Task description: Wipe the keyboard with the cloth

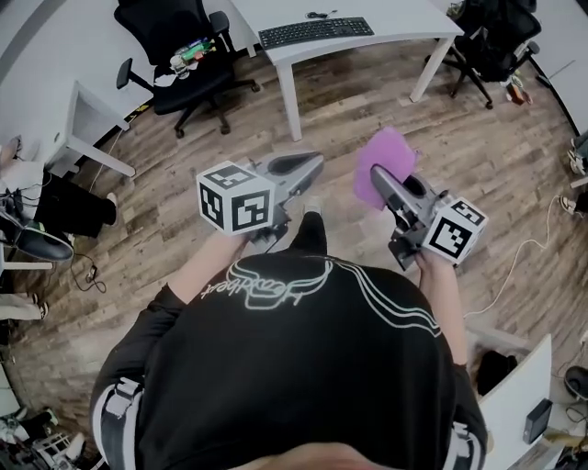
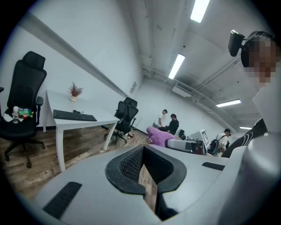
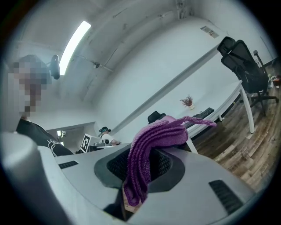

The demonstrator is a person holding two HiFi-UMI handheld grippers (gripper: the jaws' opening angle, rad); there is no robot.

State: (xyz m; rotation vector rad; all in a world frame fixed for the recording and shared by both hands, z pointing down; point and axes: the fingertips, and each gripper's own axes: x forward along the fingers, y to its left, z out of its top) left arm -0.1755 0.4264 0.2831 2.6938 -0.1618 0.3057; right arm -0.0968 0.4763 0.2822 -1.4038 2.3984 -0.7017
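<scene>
A black keyboard [image 1: 315, 31] lies on a white desk [image 1: 386, 18] far ahead of me across the wooden floor. My right gripper [image 1: 378, 176] is shut on a purple cloth [image 1: 386, 163], held at waist height. In the right gripper view the cloth [image 3: 149, 149] hangs folded out of the jaws, with the keyboard [image 3: 203, 114] small in the distance. My left gripper [image 1: 310, 165] is beside it, shut and holding nothing. The left gripper view shows the keyboard [image 2: 74, 115] on the desk at left and the cloth [image 2: 161, 136] ahead.
A black office chair [image 1: 179, 50] with bottles on its seat stands left of the desk; another chair [image 1: 496, 37] stands to its right. A small white table [image 1: 87, 119] is at left. Cables trail on the floor [image 1: 514, 257]. Several people [image 2: 169, 123] stand far off.
</scene>
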